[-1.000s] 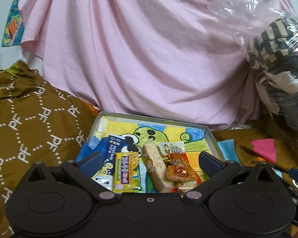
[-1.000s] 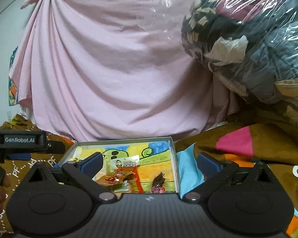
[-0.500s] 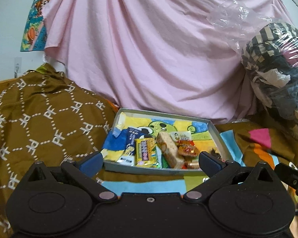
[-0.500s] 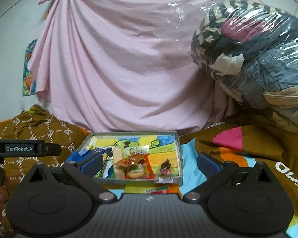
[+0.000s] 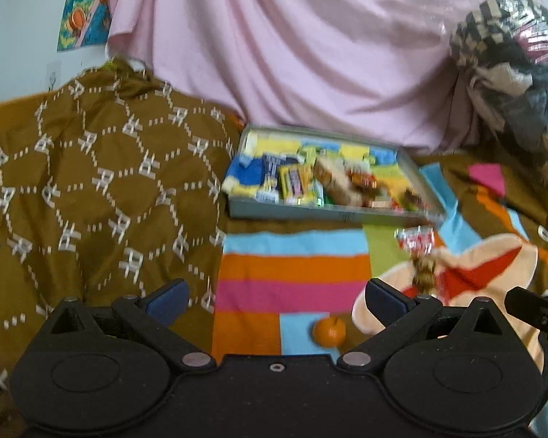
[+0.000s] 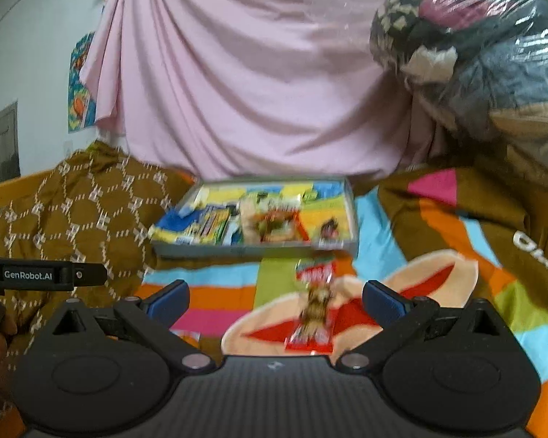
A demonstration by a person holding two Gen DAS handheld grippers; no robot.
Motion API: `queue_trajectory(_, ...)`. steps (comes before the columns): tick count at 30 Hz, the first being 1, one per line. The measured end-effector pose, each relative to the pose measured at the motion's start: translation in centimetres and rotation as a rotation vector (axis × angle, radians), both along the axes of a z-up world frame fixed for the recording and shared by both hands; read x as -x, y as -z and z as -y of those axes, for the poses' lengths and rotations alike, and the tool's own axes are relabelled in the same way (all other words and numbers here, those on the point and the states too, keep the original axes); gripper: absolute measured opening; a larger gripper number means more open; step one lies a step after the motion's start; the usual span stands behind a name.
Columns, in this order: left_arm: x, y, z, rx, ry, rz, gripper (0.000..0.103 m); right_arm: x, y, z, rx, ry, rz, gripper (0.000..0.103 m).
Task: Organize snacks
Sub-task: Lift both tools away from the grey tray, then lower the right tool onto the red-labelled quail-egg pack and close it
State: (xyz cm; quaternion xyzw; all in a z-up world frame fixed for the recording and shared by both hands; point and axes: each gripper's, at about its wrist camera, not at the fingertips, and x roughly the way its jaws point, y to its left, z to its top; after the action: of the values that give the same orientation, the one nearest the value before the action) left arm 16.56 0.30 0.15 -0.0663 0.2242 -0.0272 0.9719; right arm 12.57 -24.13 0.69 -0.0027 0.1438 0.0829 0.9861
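Now both claws are spread with nothing between the fingers. The left claw (image 5: 276,297) hangs over a striped blanket (image 5: 292,277), with a small orange ball (image 5: 329,331) lying near, just ahead of its body. The right claw (image 6: 276,297) hangs over a red snack packet (image 6: 312,310) on the blanket; its print is too blurred to read. Farther off, a grey tray (image 6: 252,250) holds the other snacks (image 6: 270,219), their labels also unreadable. Left of the tray lies a brown quilt (image 5: 91,182) patterned with "PF". In the right view, "GenRobot.AI" reads on the left claw's side. Behind hangs a pink sheet (image 6: 237,91); far right, a plastic-wrapped bundle (image 6: 475,54), cut off.
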Motion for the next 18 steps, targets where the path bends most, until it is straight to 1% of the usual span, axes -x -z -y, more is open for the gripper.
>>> queue_trajectory(5, 0.4, 1.5, 0.6, -0.024, -0.001, -0.031, 0.102, 0.3, 1.9, -0.3, 0.013, -0.028, -0.055, 0.103)
queue_trajectory(10, 0.1, 2.9, 1.1, -0.048, 0.012, -0.046, 0.102, -0.3, 4.1, -0.2, 0.013, -0.044, -0.144, 0.103)
queue_trajectory(15, -0.6, 4.3, 1.6, -0.045, 0.037, -0.067, 0.102, -0.7, 5.4, 0.2, 0.020, -0.044, -0.190, 0.103)
queue_trajectory(18, -1.2, 5.1, 1.8, -0.034, 0.057, -0.100, 0.102, -0.9, 5.8, 0.1, 0.028, -0.044, -0.204, 0.103)
